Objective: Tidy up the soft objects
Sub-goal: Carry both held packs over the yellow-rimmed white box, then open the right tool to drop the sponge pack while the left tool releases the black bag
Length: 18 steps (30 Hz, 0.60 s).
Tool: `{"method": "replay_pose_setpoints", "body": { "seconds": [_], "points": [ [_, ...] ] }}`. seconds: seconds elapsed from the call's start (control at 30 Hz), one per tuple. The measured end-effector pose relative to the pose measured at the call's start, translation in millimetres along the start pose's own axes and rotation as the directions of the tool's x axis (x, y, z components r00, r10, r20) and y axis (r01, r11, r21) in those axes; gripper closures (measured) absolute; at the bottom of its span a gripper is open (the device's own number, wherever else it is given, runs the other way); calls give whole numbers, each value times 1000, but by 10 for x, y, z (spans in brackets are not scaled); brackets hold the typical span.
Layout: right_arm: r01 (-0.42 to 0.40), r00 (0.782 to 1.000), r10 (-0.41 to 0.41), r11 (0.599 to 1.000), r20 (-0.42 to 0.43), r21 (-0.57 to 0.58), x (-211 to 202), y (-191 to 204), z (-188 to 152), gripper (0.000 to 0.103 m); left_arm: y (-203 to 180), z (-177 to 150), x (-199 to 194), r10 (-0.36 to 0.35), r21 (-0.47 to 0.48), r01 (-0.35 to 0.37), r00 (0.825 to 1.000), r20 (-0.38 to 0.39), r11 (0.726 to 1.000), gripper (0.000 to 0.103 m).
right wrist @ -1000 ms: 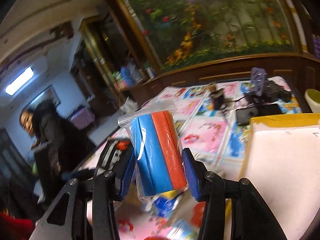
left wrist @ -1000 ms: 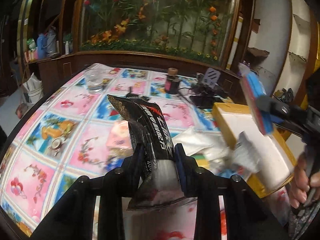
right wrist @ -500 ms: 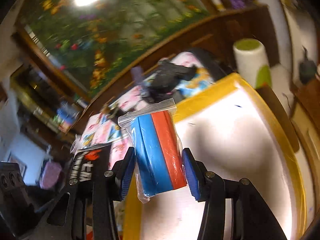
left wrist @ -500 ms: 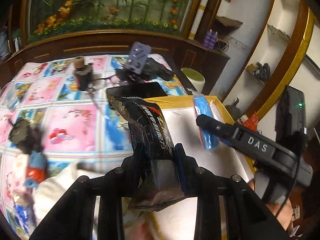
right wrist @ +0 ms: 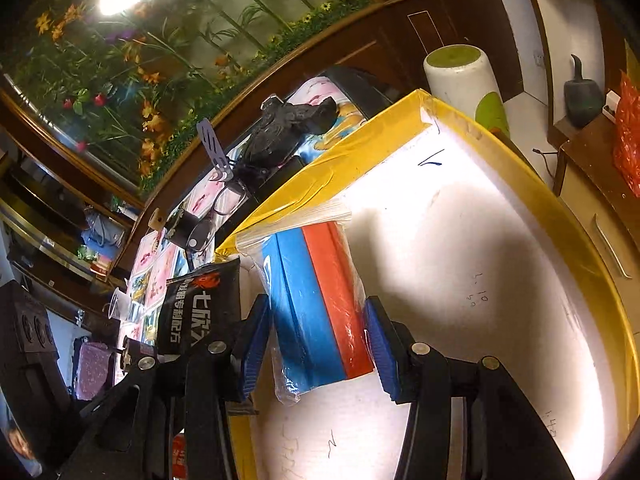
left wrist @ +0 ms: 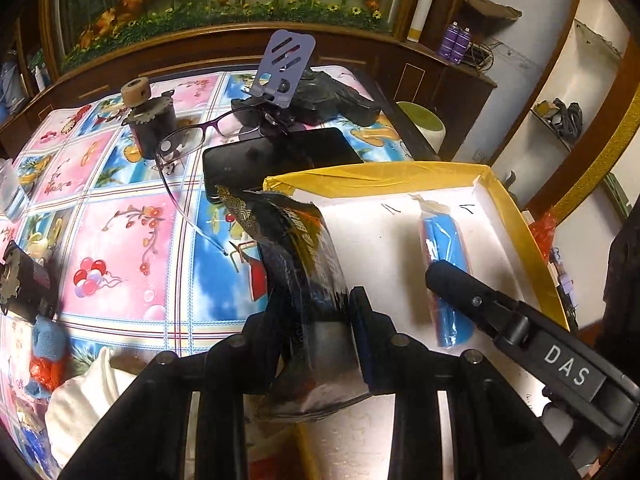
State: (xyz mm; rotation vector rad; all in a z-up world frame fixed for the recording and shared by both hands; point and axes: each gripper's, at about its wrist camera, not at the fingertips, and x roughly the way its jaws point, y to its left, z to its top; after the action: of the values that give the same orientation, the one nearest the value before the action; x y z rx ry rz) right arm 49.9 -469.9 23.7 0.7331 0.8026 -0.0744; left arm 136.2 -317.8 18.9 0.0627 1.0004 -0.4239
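both grippers hang over the white yellow-rimmed box [right wrist: 500,240], left gripper [left wrist: 316,328] fingers clamped on the black pouch [left wrist: 296,264], right gripper [right wrist: 316,344] fingers on the bagged blue-and-red sponge [right wrist: 316,300]; a release from up here could bounce either one out onto the desk [left wrist: 120,240].

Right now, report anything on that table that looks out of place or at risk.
The eyeglasses lie unfolded, leaning against the black tablet near the yellow-rimmed box, a fragile item amid clutter. Otherwise nothing looks spilled or damaged.
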Motion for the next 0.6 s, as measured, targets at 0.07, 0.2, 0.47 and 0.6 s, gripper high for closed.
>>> {"method": "replay_pose_setpoints", "body": {
  "seconds": [0.07,0.2,0.47,0.6],
  "points": [
    [-3,1000,3,1000,-3,11,23,16,-16,52,-33,-11,5,2,12,-2,1000,-4,1000,72],
    [-2,1000,2,1000,2,14,52,46,-36,51,-62,-17,44,-22,28,22,1000,0,999,72],
    [22,1000,-22,1000,-6,15,90,59,-25,49,-18,-54,90,-68,17,67,998,10,998,60],
    [21,1000,-22,1000,5,17,42,69,-27,41,-44,-79,16,-78,35,77,997,30,996,49]
  ]
}}
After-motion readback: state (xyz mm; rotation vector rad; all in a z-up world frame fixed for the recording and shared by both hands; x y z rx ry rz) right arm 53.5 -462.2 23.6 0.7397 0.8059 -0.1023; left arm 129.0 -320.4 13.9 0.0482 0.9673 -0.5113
